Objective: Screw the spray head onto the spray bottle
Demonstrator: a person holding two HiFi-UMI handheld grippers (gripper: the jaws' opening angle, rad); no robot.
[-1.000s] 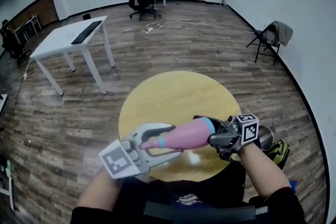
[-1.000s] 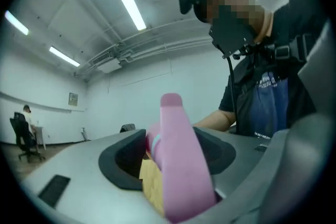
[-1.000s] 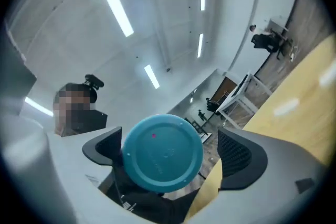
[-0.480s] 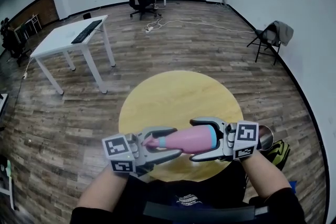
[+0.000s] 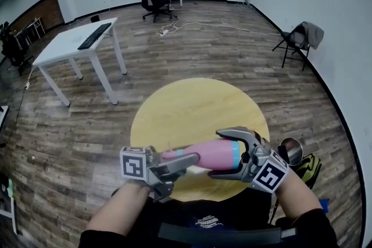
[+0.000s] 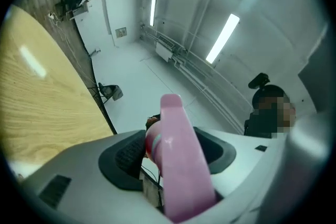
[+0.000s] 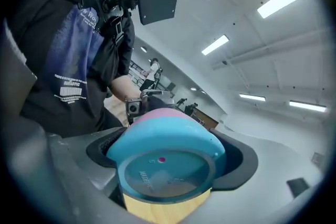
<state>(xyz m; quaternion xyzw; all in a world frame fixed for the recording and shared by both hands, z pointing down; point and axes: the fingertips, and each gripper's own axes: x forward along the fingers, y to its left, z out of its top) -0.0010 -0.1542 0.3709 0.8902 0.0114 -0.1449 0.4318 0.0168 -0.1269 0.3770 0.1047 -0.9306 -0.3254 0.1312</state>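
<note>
Pinching the pink spray head (image 5: 172, 155) in the left claw (image 5: 178, 172), just been closing the jaws of the right claw (image 5: 220, 153) onto the teal base of the spray bottle (image 5: 210, 154), pads pressing now. Holding it all level over the near edge of the yellow worktop (image 5: 192, 106).

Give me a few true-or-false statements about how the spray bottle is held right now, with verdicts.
1. The spray bottle lies roughly level in the air over the round table. True.
2. The right gripper is on the bottle's blue base. True; its jaws have just been closing on it.
3. The left gripper is empty. False: it is shut on the pink spray head.
4. The bottle's body is green. False: it is pink.
</note>
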